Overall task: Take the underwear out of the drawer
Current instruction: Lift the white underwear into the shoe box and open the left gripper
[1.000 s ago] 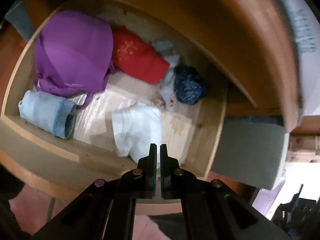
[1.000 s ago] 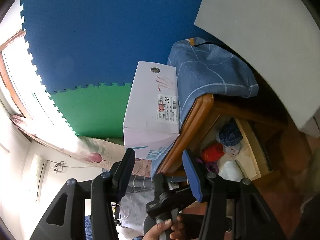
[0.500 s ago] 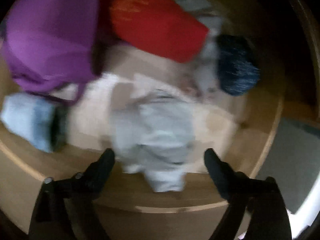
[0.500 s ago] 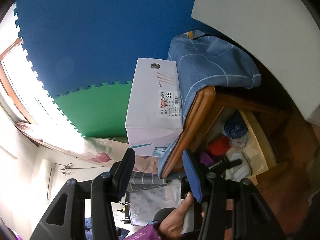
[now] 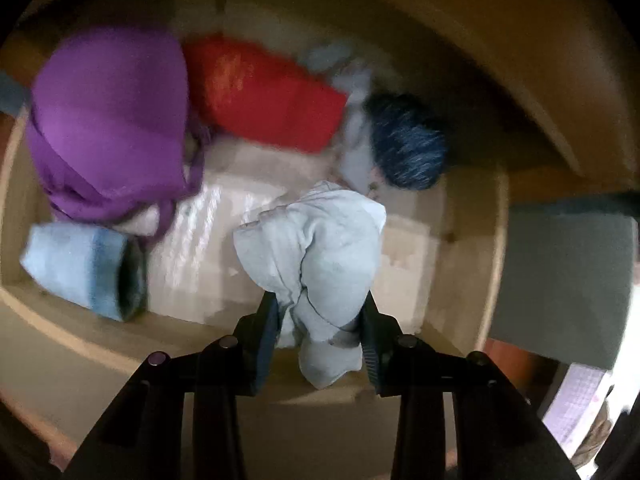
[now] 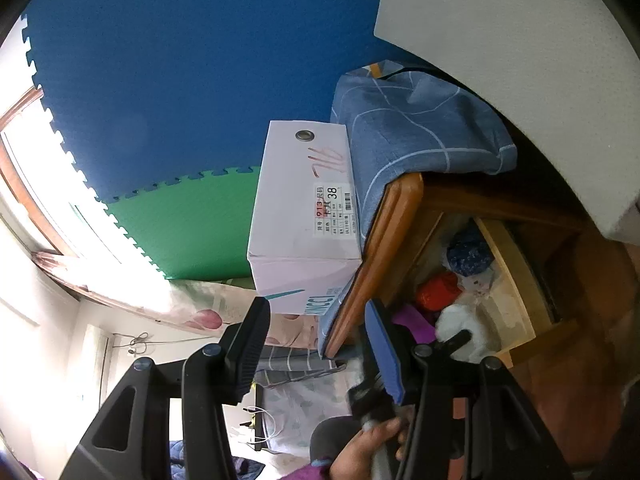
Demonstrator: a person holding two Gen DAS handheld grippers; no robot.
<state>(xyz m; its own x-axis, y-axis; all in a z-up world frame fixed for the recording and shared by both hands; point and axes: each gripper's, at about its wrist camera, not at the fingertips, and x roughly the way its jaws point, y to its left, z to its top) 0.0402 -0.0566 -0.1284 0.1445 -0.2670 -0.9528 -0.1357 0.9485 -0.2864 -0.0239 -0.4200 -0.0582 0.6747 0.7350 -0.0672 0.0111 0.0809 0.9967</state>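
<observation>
Left gripper (image 5: 320,320) jaws just closing round white underwear (image 5: 316,248), near edge of drawer (image 5: 472,240); pads apparently pressing cloth, blurred. Right gripper (image 6: 316,344) parted, empty, well apart.

A white cardboard shoe box (image 6: 304,200) with a printed size label stood on the wooden cabinet top (image 6: 384,240), just beside a blue quilt with thin white lines (image 6: 416,128). Behind them the wall was covered with blue interlocking foam mats (image 6: 180,60) above and a green foam mat (image 6: 188,220) below. A bright window with a brown wooden frame (image 6: 24,184) was at the left. A pale curtain with pink flower print (image 6: 200,312) hung under the mats.
</observation>
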